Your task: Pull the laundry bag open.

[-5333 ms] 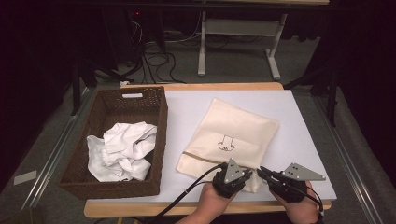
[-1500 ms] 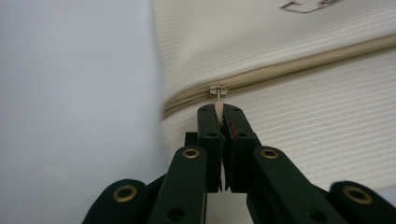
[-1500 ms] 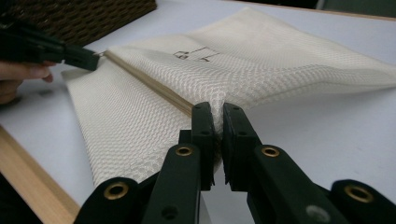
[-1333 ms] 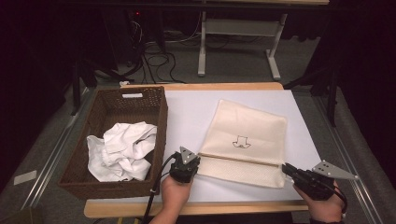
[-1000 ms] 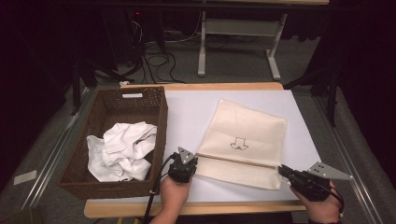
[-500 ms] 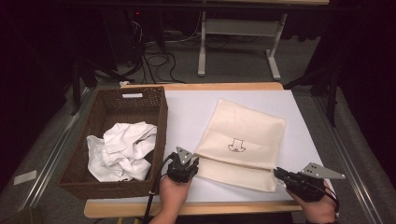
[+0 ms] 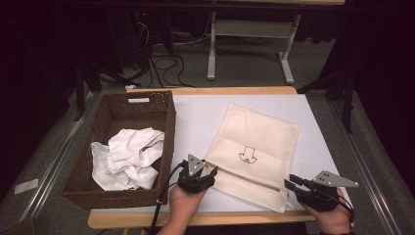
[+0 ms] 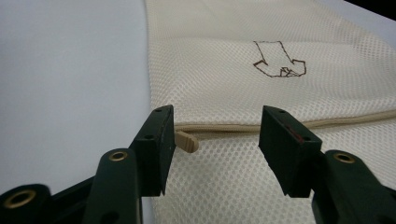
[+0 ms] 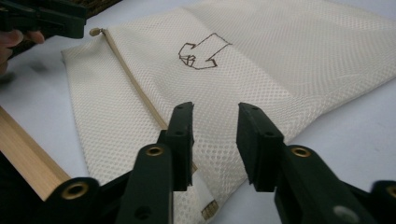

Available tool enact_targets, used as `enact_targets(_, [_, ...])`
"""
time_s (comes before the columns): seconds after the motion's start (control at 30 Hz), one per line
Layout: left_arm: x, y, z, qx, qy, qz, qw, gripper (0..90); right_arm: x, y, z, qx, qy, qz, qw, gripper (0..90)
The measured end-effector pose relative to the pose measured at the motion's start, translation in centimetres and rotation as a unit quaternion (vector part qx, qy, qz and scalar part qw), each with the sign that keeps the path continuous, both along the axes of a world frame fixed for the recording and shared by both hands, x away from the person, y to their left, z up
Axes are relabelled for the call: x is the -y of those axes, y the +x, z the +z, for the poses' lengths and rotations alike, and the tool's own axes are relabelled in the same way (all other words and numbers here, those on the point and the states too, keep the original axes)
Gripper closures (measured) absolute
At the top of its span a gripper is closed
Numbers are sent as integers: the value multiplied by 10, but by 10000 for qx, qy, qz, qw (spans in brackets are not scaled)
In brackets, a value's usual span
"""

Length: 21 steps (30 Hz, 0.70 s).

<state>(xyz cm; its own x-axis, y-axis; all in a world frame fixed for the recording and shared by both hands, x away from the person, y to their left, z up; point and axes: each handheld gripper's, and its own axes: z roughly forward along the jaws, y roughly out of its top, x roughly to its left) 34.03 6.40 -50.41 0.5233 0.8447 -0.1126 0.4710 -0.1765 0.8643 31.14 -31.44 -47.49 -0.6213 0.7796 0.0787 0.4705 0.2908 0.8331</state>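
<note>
The left gripper [image 7: 208, 175] stands with its black jaws parted at the near left corner of a cream mesh laundry bag [image 7: 254, 152]. The small beige zipper pull [image 8: 187, 141] lies just inside the left jaw, apparently touching that jaw's inner face, with the opposite jaw well clear of it. Those jaws have just been opening, and nothing is pinched between them. A second ago they were clamped together at this same end of the zipper [image 8: 327, 122], so the pull has been let go.

At the bag's near right corner, the right gripper [image 7: 292, 183] has likewise just been spreading its jaws. They now straddle the mesh and the end of the zip line without pressing on it, the fabric lying slack beneath them.

The bag itself lies flat on the white table surface [image 7: 195, 117], its brown arrow-shaped mark [image 7: 247, 155] facing up, the zipper running as a thin closed line across the near part. Compared with moments earlier, the bag sits a little looser, no longer held taut between the two hands.

To the left, a dark brown wicker basket [image 7: 83, 176] holds a crumpled white cloth [image 7: 128, 159], untouched. With both grips released, the zipper work looks finished or paused; a fresh hold would be needed to carry on with the bag.
</note>
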Motion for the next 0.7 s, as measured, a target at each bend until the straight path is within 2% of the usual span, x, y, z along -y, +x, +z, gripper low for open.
enact_targets(0.2, [4,-6,7,288,29,-64,9996,385,-5,0,2,282,54,31,9996,445])
enact_targets(0.37, [8,-11,15,522,70,-190,9984,287,-12,0,4,482,22,107,9988,317])
enact_targets(0.47, [9,-14,21,736,113,-196,9970,265,-14,1,7,461,41,94,9989,261])
enact_targets(0.53, [10,-14,25,735,54,-191,9971,248,-14,0,8,581,11,201,9981,218])
enact_targets(0.57, [10,-14,28,718,4,-222,9972,236,-15,-1,8,729,-62,173,9972,146])
enact_targets(0.7, [11,-15,38,732,-59,-287,9969,168,-17,0,6,705,-172,90,9973,14])
